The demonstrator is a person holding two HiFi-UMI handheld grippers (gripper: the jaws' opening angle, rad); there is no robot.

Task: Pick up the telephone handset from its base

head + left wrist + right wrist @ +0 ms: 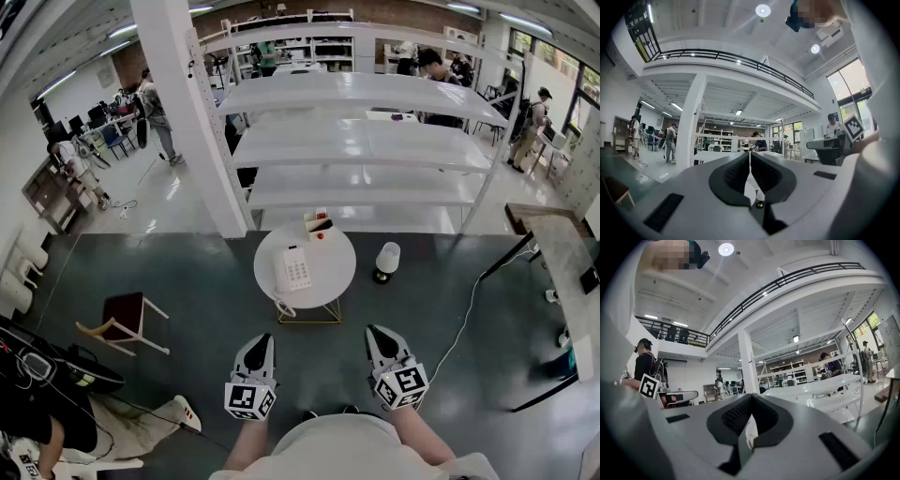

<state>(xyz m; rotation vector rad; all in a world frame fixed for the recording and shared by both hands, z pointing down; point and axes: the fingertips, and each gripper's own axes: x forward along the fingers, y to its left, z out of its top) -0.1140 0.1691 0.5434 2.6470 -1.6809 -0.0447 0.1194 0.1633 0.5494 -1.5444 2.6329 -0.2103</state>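
Observation:
A white telephone point(294, 269) with its handset point(280, 272) resting along the left side of the base lies on a small round white table point(330, 279) in the head view. My left gripper point(262, 341) and right gripper point(376, 332) hover side by side in front of the table, well short of it, pointing level. Both stand shut with nothing between the jaws. In the left gripper view the left gripper point(749, 157) shows its pads pressed together. The right gripper point(751, 400) looks the same in the right gripper view. Neither gripper view shows the phone.
A small box point(319, 225) with a red item sits at the table's far edge. A white lamp point(385, 262) stands on the floor to the right, a wooden chair point(127, 319) to the left. White shelving point(366, 141) rises behind; a desk point(562, 272) lies at right.

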